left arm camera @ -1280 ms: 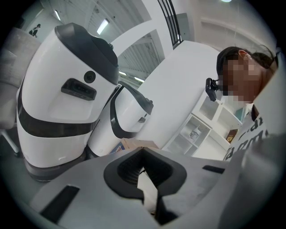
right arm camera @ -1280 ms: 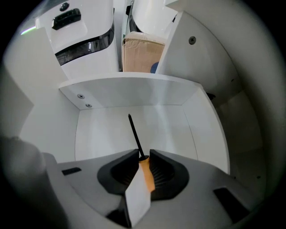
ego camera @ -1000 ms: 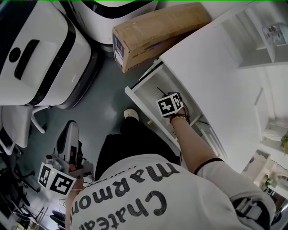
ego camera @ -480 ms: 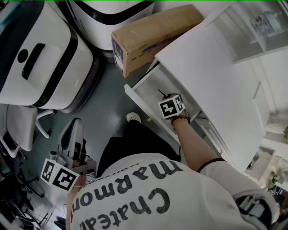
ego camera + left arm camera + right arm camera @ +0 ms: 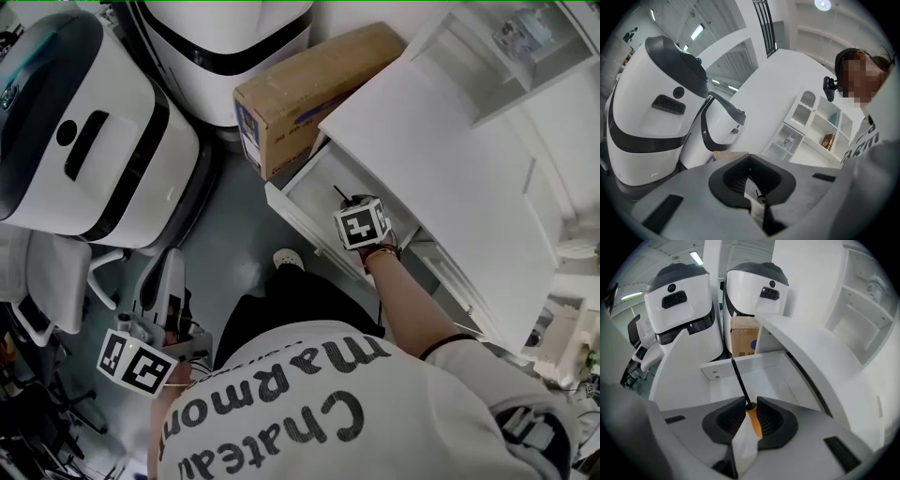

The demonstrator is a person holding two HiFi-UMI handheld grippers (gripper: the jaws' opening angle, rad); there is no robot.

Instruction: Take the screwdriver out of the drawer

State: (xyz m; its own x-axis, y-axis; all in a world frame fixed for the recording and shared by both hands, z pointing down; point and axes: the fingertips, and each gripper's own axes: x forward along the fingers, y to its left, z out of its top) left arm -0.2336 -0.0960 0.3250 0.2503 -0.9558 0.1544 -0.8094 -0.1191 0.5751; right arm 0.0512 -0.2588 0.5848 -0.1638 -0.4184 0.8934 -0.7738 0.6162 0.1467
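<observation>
The screwdriver [image 5: 741,381] has an orange handle and a thin black shaft. My right gripper [image 5: 750,402] is shut on the handle, and the shaft points out past the jaws over the open white drawer [image 5: 717,369]. In the head view my right gripper [image 5: 353,204] hangs over the drawer [image 5: 292,195], and the screwdriver [image 5: 339,194] shaft sticks out beyond the marker cube. My left gripper [image 5: 150,337] is low at the left, away from the drawer. In the left gripper view, my left gripper [image 5: 751,157] has its jaws together with nothing between them.
A cardboard box [image 5: 309,89] lies just behind the drawer. Two large white and black machines [image 5: 94,141] [image 5: 225,37] stand at the left and back. The white cabinet top [image 5: 441,187] overhangs the drawer; white shelves [image 5: 525,56] are beyond it. A chair [image 5: 56,281] stands near my left gripper.
My right gripper has risen above the drawer with the screwdriver still in it. My left gripper has come up a little.
</observation>
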